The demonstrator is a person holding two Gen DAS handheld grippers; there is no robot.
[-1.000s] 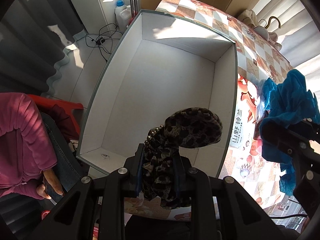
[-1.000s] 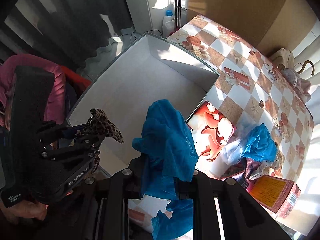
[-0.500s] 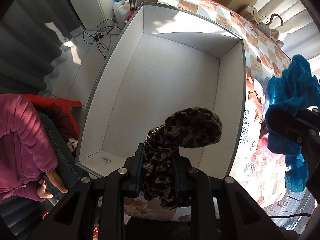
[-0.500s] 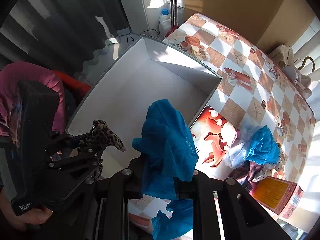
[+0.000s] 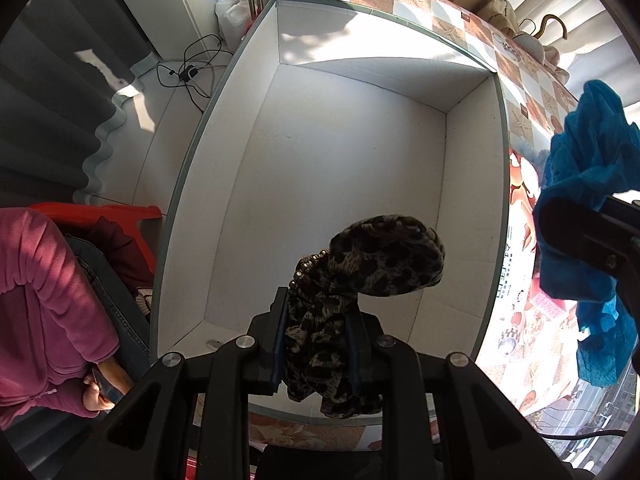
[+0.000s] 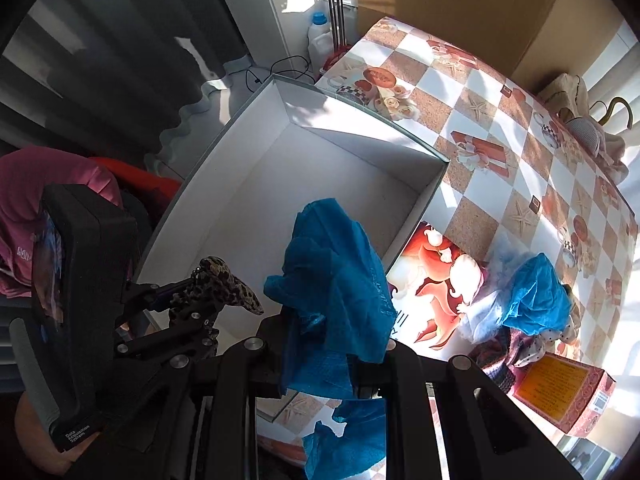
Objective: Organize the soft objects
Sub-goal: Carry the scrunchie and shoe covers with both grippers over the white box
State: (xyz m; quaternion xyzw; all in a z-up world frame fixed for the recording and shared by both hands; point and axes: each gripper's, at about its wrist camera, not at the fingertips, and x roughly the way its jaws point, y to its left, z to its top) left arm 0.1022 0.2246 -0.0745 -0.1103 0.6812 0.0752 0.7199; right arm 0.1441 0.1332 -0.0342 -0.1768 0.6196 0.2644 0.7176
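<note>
My left gripper (image 5: pixel 318 332) is shut on a leopard-print scrunchie (image 5: pixel 376 264) and holds it above the near end of a large white box (image 5: pixel 332 184), whose inside shows nothing in it. My right gripper (image 6: pixel 320 356) is shut on a crumpled blue cloth (image 6: pixel 336 280) and holds it over the box's right rim (image 6: pixel 416 216). The blue cloth also shows in the left wrist view (image 5: pixel 584 184), right of the box. The left gripper with the scrunchie shows in the right wrist view (image 6: pixel 224 284), at the left.
The box sits on a table with a checkered cloth (image 6: pixel 520 128). A pile of soft things with another blue cloth (image 6: pixel 536 300) lies to the right, next to an orange carton (image 6: pixel 560 392). A seated person in a pink top (image 5: pixel 44 300) is at the left.
Both grippers have moved toward the box with their loads still held. The box now fills more of the left wrist view, and the blue cloth sits higher at its right edge.
</note>
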